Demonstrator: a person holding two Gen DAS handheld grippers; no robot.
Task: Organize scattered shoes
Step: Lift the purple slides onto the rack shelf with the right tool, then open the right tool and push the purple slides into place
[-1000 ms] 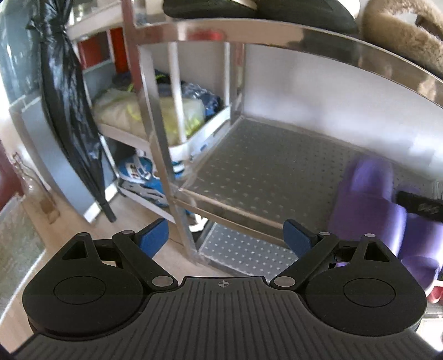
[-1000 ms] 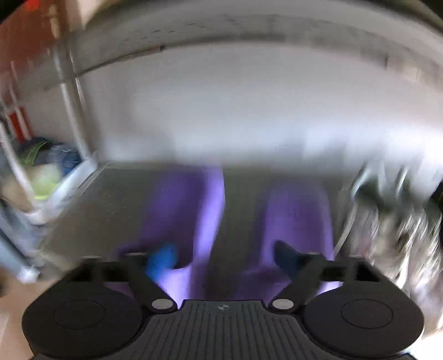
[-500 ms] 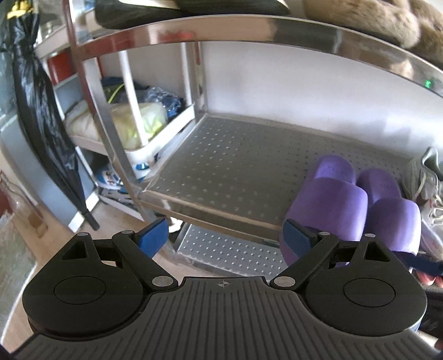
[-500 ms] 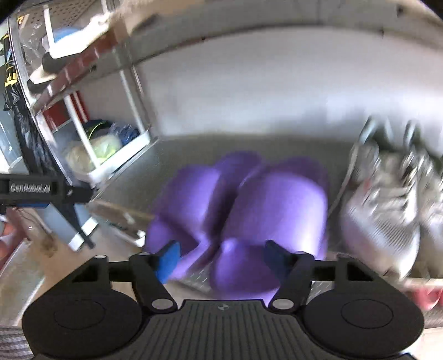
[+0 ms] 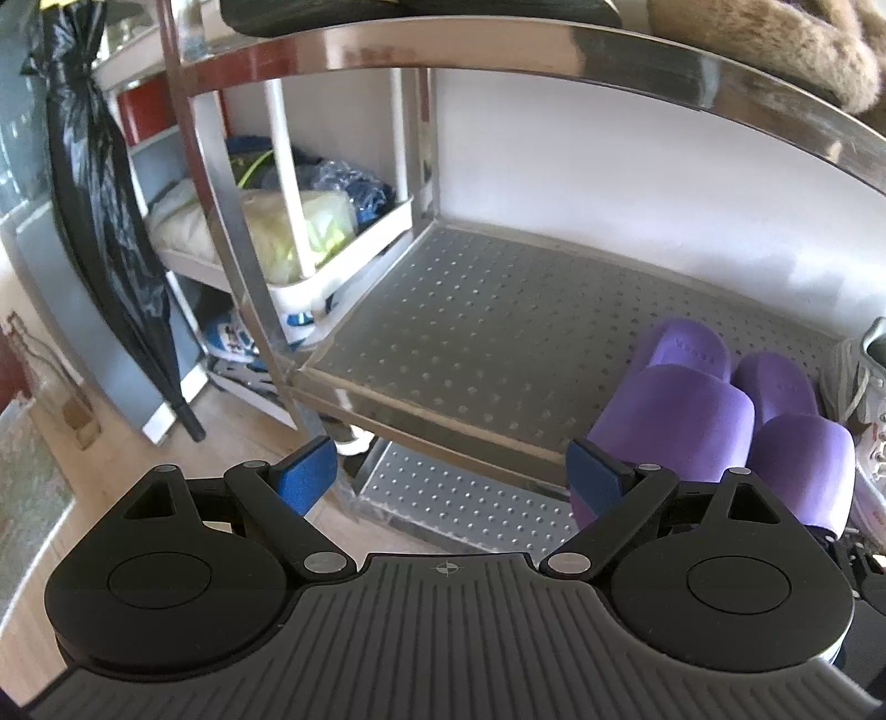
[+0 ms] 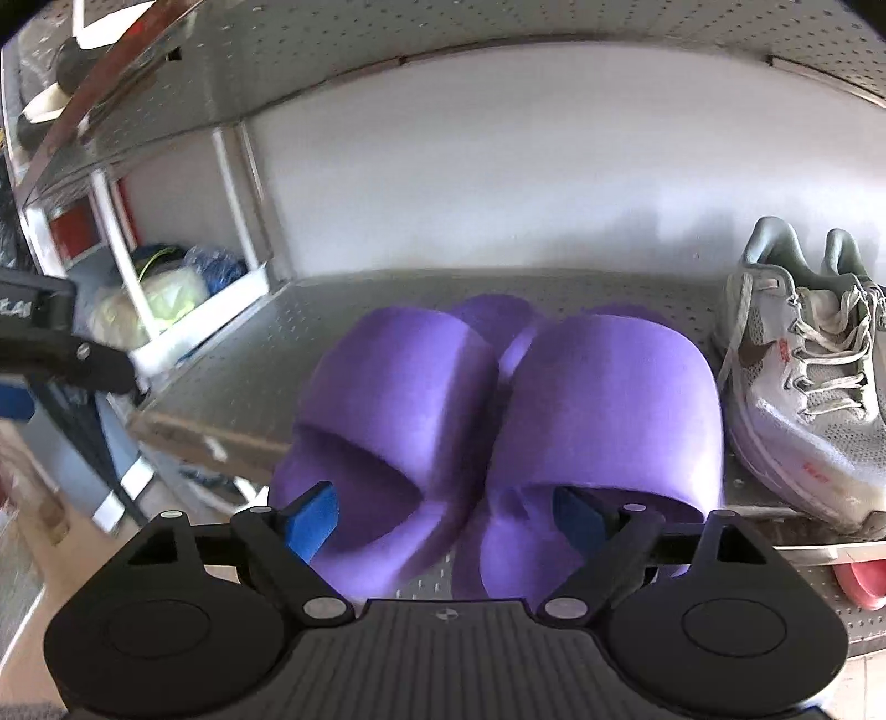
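Observation:
Two purple slippers (image 6: 498, 399) sit side by side on the perforated metal shelf (image 5: 498, 332), toes toward me and overhanging its front edge. They also show at the right of the left wrist view (image 5: 720, 421). My right gripper (image 6: 446, 512) is open and empty just in front of the slippers' toes. My left gripper (image 5: 451, 476) is open and empty, in front of the shelf's left part, apart from the slippers.
Grey sneakers (image 6: 808, 354) stand right of the slippers on the same shelf. A furry slipper (image 5: 775, 50) and dark shoes lie on the shelf above. A white tray of bags (image 5: 310, 232) and a black umbrella (image 5: 105, 194) are at the left. A lower shelf (image 5: 459, 498) lies beneath.
My right gripper has drawn back from the slippers, which now rest on the shelf. The left gripper's view has shifted right, bringing both slippers into sight.

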